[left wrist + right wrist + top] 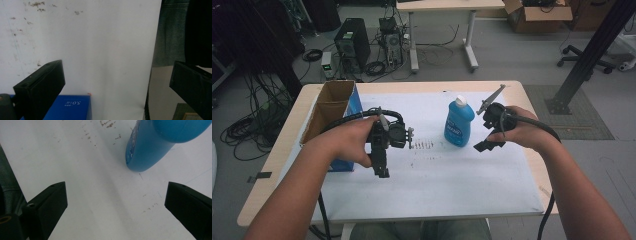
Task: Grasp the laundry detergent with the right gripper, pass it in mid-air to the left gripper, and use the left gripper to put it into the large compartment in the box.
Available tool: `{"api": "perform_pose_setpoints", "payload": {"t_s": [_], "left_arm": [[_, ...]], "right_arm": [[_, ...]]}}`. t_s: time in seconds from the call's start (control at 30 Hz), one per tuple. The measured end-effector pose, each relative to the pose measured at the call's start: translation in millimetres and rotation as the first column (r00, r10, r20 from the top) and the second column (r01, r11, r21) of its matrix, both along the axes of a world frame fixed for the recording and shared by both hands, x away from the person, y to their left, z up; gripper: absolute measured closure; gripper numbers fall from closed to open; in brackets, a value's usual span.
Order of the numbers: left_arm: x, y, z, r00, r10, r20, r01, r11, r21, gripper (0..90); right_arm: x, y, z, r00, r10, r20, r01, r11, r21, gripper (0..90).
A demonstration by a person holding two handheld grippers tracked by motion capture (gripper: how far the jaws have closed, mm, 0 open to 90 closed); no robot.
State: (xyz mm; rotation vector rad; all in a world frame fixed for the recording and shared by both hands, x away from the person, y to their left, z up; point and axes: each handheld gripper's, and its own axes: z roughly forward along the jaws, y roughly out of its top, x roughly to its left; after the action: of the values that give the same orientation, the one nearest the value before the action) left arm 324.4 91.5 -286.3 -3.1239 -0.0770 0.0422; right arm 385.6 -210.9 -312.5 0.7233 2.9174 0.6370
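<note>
High view: blue bottle [459, 123] label unreadable | blue box [72, 107] reads "5.0"

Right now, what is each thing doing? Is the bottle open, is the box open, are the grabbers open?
Blue bottle: upright on the white sheet, white cap on, held by nothing.
Cardboard box: open at the top, standing at the table's left edge.
Left hand-held gripper: jaws wide apart, nothing between them.
Right hand-held gripper: jaws wide apart, nothing between them, bottle just ahead.
White sheet: flat, with small dark marks.
</note>
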Motion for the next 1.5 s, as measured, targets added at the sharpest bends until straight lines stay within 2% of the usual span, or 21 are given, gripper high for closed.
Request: {"api": "perform_pose_setpoints", "payload": {"t_s": [0.23, 0.47, 0.8, 1.0, 1.3, 1.5], "left_arm": [[-2.6, -4.0, -1.0, 0.9998, -0.017, -0.003, 0.017, 0.9998, 0.007, 0.4], [-4.3, -6.7, -5.9, 0.9995, -0.028, -0.01, 0.028, 0.9995, 0.015, 0.4], [-8.1, -4.7, -4.4, 0.9994, -0.035, 0.0, 0.035, 0.9991, 0.022, 0.4], [-10.5, -4.1, -4.9, 0.9993, -0.036, -0.003, 0.036, 0.9989, 0.03, 0.4], [-11.8, -4.2, -5.9, 0.9991, -0.043, -0.002, 0.043, 0.9987, 0.028, 0.4], [-11.4, -3.0, -7.6, 0.9992, -0.04, -0.006, 0.04, 0.9987, 0.033, 0.4]], "right_arm": [[5.6, -4.6, -10.0, 0.9999, -0.014, 0.003, 0.014, 0.9994, 0.033, 4.5], [11.7, -5.3, -18.6, 0.9994, -0.033, 0.013, 0.032, 0.9986, 0.043, 4.1], [21.0, -9.2, -30.2, 0.9976, -0.066, 0.021, 0.064, 0.9948, 0.078, 4.1], [26.0, -11.8, -37.4, 0.9961, -0.084, 0.027, 0.08, 0.9893, 0.122, 4.0], [31.0, -9.3, -44.8, 0.9938, -0.101, 0.045, 0.094, 0.9848, 0.146, 4.0], [35.2, -9.3, -49.5, 0.9902, -0.124, 0.063, 0.11, 0.9758, 0.189, 3.9]]}}
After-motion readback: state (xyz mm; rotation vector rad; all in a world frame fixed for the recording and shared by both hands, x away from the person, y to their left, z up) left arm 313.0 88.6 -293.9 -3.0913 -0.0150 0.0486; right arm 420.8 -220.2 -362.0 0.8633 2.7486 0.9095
